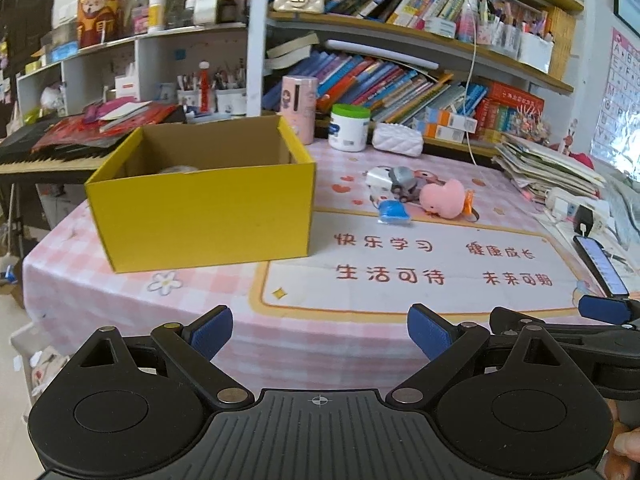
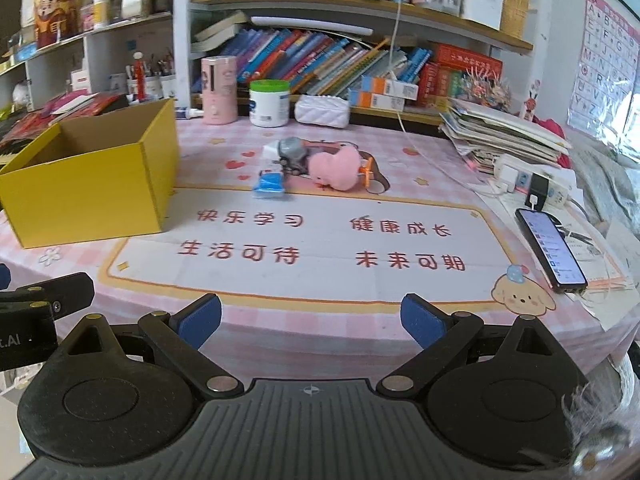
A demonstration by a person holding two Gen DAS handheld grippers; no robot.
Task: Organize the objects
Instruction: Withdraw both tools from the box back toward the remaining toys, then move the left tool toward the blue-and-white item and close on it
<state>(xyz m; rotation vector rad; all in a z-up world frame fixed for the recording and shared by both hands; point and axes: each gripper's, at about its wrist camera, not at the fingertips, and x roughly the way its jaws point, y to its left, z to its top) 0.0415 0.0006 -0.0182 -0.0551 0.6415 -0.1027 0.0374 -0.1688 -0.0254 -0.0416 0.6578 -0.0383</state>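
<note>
Gaping wide and empty, left gripper [image 1: 320, 334] and right gripper [image 2: 311, 320] face a cardboard box [image 1: 200, 196]; soft pink toy [image 2: 336, 170] lies well ahead.

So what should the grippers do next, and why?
Probably move the right gripper forward to the pink toy. Both grippers are open and empty, the toys lie loose beside the yellow box, and the right one looks nearer.
</note>
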